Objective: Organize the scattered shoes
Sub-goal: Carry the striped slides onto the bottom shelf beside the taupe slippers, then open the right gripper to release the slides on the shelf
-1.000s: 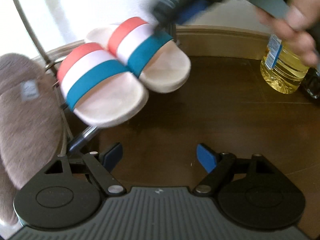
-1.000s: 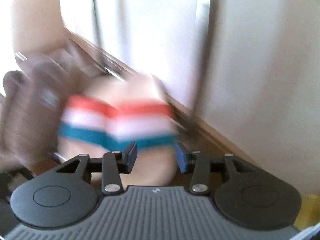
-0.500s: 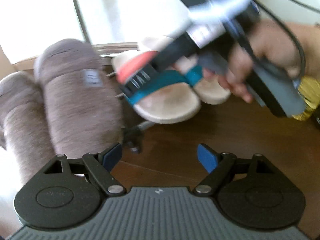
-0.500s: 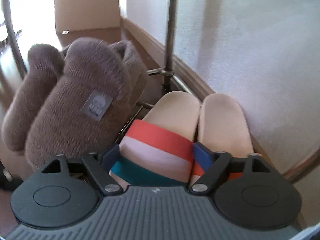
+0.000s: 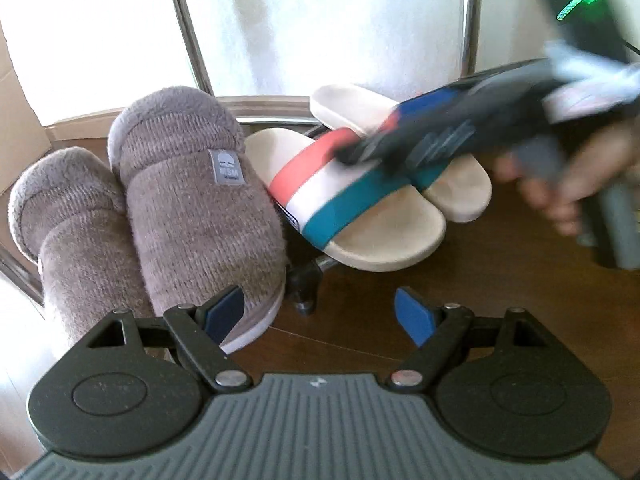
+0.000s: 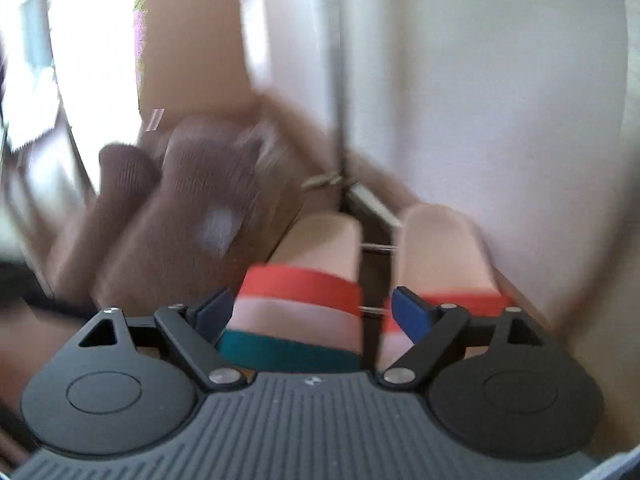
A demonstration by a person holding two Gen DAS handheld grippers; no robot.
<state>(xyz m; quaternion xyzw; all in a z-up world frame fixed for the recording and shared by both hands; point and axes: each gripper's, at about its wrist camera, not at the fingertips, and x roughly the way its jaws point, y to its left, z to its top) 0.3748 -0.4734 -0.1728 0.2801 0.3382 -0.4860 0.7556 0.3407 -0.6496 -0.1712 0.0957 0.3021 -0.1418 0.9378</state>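
Observation:
Two cream slides with red, white and teal straps lie side by side on a metal rack; the near slide [image 5: 360, 208] [image 6: 296, 304] sits left of the far slide [image 5: 456, 188] [image 6: 444, 256]. Two fuzzy brown slippers [image 5: 192, 200] [image 6: 192, 216] lie to their left on the same rack. My left gripper [image 5: 320, 312] is open and empty, low in front of the right slipper's toe. My right gripper [image 6: 308, 308] is open, its jaws spread around the near slide's strap; in the left wrist view it hovers, blurred, over the straps [image 5: 424, 140].
The rack's chrome uprights [image 5: 192, 32] [image 6: 340, 92] stand against a white wall. Dark wood floor [image 5: 500, 300] lies in front. A cardboard box [image 6: 192, 60] stands behind the slippers.
My right gripper's jaws have spread wider around the near slide's strap and it has drawn back a little. The left view has shifted, bringing the slippers and slides closer.

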